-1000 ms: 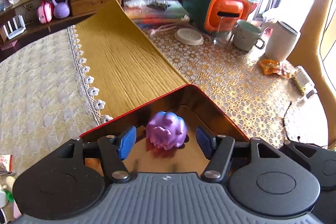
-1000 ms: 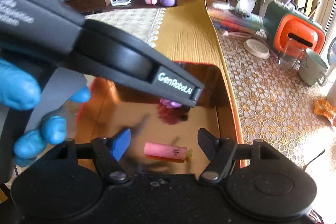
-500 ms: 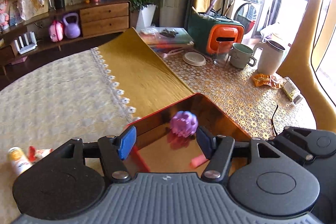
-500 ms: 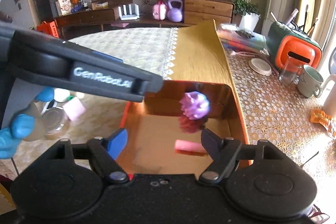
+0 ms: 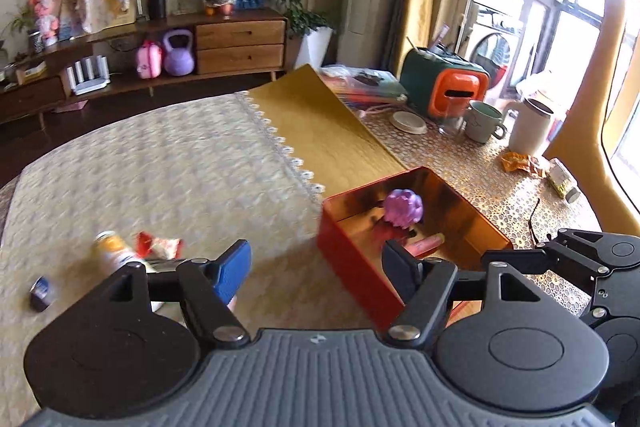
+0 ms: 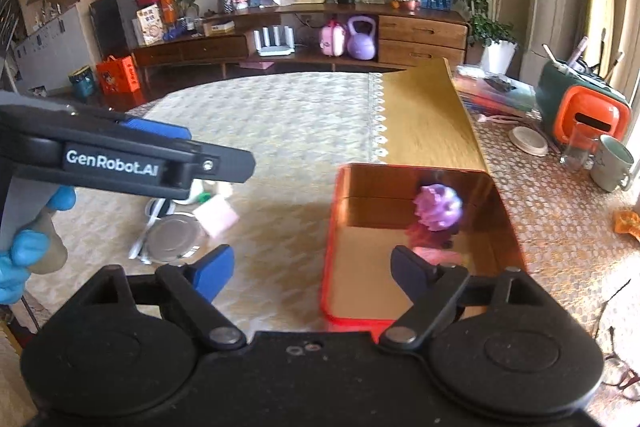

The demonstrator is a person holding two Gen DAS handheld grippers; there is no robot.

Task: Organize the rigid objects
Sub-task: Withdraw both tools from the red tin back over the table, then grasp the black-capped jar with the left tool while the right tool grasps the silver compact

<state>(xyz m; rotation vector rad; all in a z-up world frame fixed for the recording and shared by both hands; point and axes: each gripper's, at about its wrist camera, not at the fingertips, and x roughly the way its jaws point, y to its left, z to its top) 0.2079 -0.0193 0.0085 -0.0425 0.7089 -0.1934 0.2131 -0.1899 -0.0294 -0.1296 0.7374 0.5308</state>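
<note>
Both the left gripper (image 5: 316, 267) and right gripper (image 6: 312, 269) have just opened wide and hold nothing, so a clumsy reach toward the small things left of the jaws could bump the red tin box (image 5: 352, 259).

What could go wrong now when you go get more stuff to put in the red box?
1. The red box sits close beside the left gripper; a swing might knock it.
2. The leftover things lie crowded together, so grabbing one may push another away.
3. The purple toy could roll if the box gets bumped.
</note>
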